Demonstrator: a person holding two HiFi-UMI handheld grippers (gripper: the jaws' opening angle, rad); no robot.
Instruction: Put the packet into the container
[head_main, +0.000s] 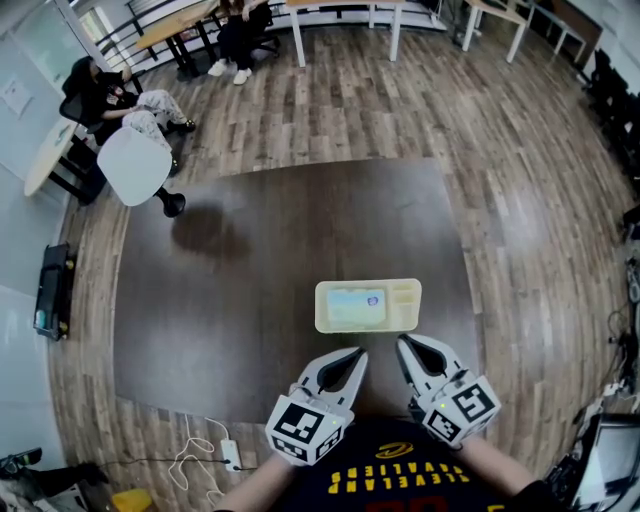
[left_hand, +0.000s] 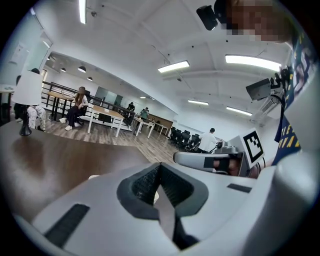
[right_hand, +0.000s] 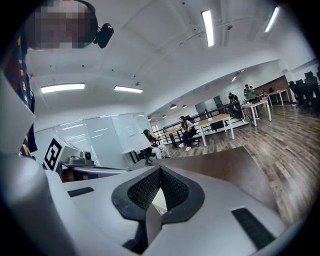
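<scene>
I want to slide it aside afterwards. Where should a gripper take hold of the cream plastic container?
Probably its near long wall, pinched from above on the person's side. The cream plastic compartmented container sits flat on the dark brown table, its thin upright rim open to a pinch, and the pale blue packet lying in the large compartment is out of the way.

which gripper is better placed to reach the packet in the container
Left, narrowly. The left gripper points straight at the packet, which lies in the container's wide left section; the right gripper sits below the small right sections. Both are shut and empty.
</scene>
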